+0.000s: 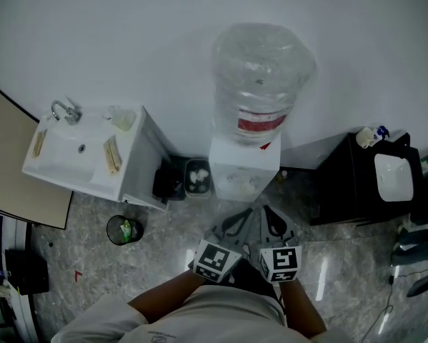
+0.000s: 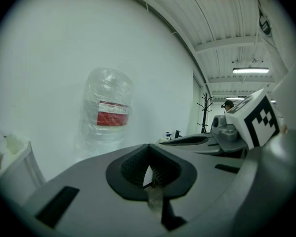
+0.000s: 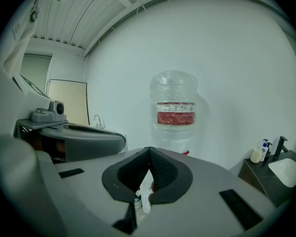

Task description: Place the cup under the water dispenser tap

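Note:
The water dispenser (image 1: 244, 164) stands against the white wall, with a big clear bottle (image 1: 261, 73) bearing a red label on top. The same bottle (image 2: 106, 111) (image 3: 173, 111) shows in both gripper views, straight ahead. My left gripper (image 1: 248, 213) (image 2: 148, 148) and right gripper (image 1: 268, 211) (image 3: 148, 149) hover side by side just in front of the dispenser, both shut with nothing between the pads. The taps are hidden behind the jaws. I cannot make out a cup for certain; a pale translucent container (image 1: 121, 118) sits on the sink's back corner.
A white sink unit (image 1: 60, 164) with a tap stands left of the dispenser. A small bin (image 1: 197, 177) sits between them, and a round bin (image 1: 123, 229) stands on the marbled floor. A black cabinet (image 1: 335, 184) with a white basin (image 1: 393, 177) is at the right.

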`<state>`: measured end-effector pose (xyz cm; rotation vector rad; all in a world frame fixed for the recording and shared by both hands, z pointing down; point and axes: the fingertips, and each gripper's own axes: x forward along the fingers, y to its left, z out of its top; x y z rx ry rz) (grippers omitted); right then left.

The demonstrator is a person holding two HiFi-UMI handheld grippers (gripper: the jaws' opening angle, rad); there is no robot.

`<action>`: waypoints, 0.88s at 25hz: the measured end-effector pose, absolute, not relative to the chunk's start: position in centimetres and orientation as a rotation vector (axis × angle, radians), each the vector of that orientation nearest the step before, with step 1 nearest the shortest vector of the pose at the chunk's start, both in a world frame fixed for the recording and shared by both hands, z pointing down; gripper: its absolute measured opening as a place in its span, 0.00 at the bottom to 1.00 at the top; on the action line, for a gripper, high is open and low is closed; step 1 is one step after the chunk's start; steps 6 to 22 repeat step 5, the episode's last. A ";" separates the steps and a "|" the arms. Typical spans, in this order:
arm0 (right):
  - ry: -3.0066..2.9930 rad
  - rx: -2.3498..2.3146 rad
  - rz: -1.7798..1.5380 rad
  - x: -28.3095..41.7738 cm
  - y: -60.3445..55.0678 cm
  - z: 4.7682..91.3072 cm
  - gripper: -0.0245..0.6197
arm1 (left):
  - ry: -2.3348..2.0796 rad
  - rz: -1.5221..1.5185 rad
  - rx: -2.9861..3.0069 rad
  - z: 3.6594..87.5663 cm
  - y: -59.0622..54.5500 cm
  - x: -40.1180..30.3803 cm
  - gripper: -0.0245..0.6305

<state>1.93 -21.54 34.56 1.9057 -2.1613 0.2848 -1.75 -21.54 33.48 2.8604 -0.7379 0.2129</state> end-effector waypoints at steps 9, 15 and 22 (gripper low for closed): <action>-2.157 1.905 0.284 1.6 -21.7 35.0 0.06 | -0.746 0.221 2.859 34.0 -21.6 -2.2 0.04; -2.157 1.905 0.284 1.6 -21.7 35.0 0.06 | -0.746 0.221 2.859 34.0 -21.6 -2.2 0.04; -2.157 1.905 0.284 1.6 -21.7 35.0 0.06 | -0.746 0.221 2.859 34.0 -21.6 -2.2 0.04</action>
